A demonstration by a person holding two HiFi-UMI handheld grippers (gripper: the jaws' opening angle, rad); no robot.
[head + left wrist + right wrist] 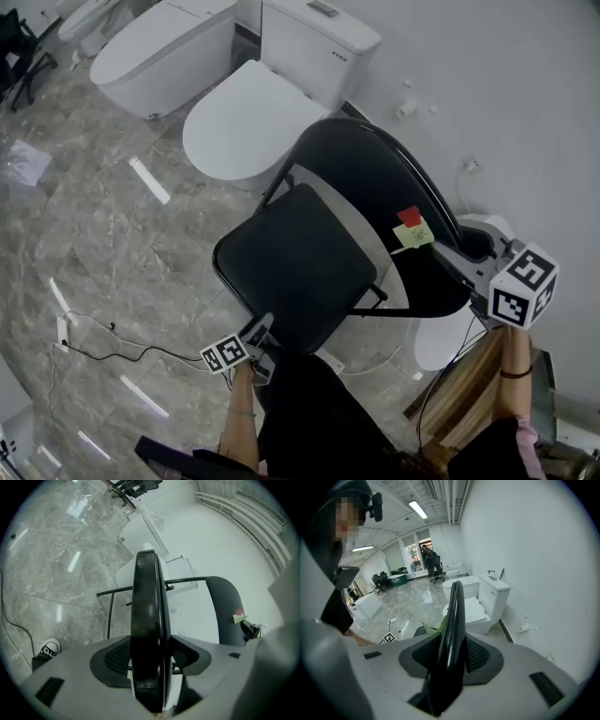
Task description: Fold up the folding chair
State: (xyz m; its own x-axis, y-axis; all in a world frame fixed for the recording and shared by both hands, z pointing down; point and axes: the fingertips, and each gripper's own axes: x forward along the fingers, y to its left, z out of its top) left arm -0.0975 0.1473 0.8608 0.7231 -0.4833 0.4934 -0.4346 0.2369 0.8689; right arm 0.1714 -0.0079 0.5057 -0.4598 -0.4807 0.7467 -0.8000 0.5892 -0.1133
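The black folding chair stands unfolded on the marble floor, its seat [295, 262] in the middle and its curved backrest [375, 178] toward the wall. My left gripper [265, 330] is shut on the seat's front edge; in the left gripper view the seat [150, 620] runs edge-on between both pads of the left gripper [150, 660]. Over at the chair's top, my right gripper [466, 247] is shut on the backrest's rim. That rim [454, 620] stands edge-on between the right gripper's [450, 658] pads. A red and a yellow sticky note [412, 228] sit on the backrest.
Two white toilets [253, 122] [159, 47] stand just behind the chair against the white wall [506, 112]. A thin black cable [122, 342] trails across the floor at the left. Wooden boards [464, 394] lie by my right arm. My shoe [47, 648] is under the seat.
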